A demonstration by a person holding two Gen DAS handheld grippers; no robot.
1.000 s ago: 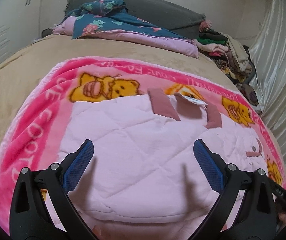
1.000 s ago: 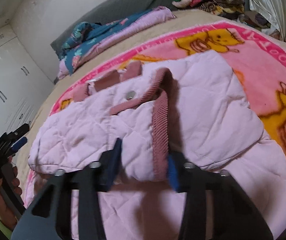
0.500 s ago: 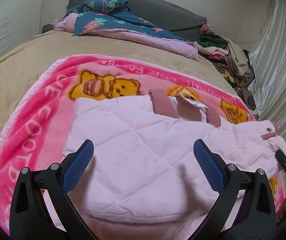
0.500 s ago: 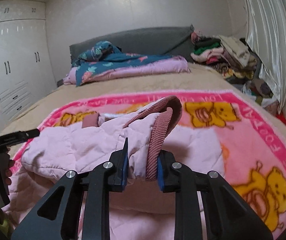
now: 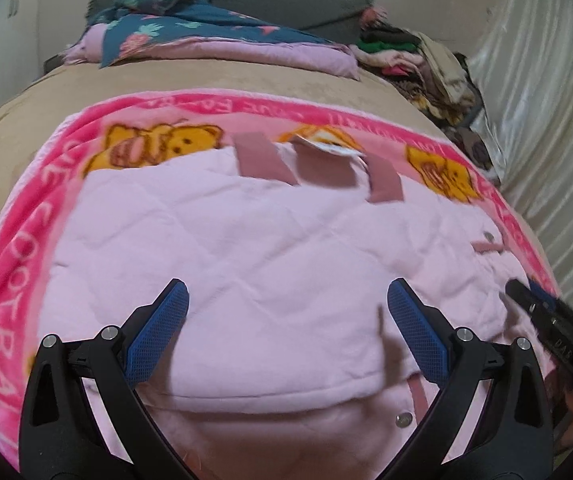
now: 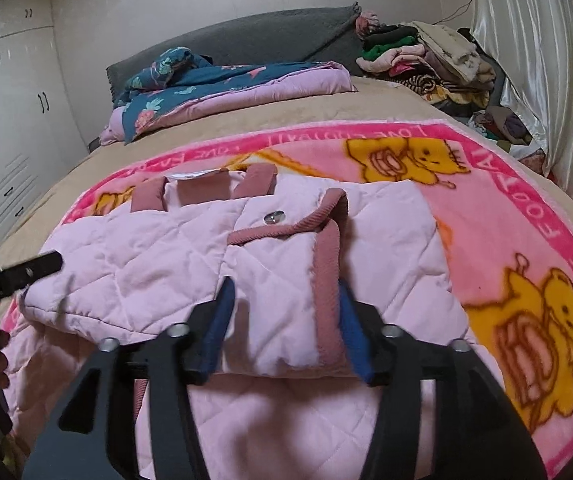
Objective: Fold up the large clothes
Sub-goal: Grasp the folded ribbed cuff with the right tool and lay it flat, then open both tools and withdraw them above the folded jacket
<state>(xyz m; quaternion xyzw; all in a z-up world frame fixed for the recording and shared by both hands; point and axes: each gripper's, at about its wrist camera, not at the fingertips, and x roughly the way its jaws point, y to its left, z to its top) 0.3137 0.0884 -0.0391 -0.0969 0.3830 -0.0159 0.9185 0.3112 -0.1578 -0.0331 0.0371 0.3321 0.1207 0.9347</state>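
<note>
From the left wrist view, the left gripper (image 5: 286, 332) hangs with its jaws spread wide, nothing between the blue pads (image 5: 158, 332), just above the pink quilted jacket (image 5: 270, 264). The jacket lies folded on the pink bear-print blanket (image 5: 26, 248), which is spread over the tan bed cover (image 5: 26, 120). Its dusty-rose collar trim (image 5: 258, 156) points toward the far end, with a white tag (image 5: 326, 146) beside it. At the right edge the right gripper (image 5: 542, 312) shows as a dark blur on the jacket's side. Over to the right wrist view: the right gripper (image 6: 284, 316) is opening its jaws, and the folded sleeve (image 6: 278, 280) with its ribbed rose cuff (image 6: 328, 280) sits between the pads, lying on top of the jacket body (image 6: 126, 264); the pads look close to the fabric, though the blur makes contact hard to judge. A metal snap (image 6: 273, 217) shines near the cuff. A finger of the left gripper (image 6: 26, 272) pokes in from the left. Beyond, a floral quilt (image 6: 206, 80) lies by the grey headboard (image 6: 266, 36), and a heap of clothes (image 6: 426, 56) sits beside the curtain (image 6: 526, 60).
</note>
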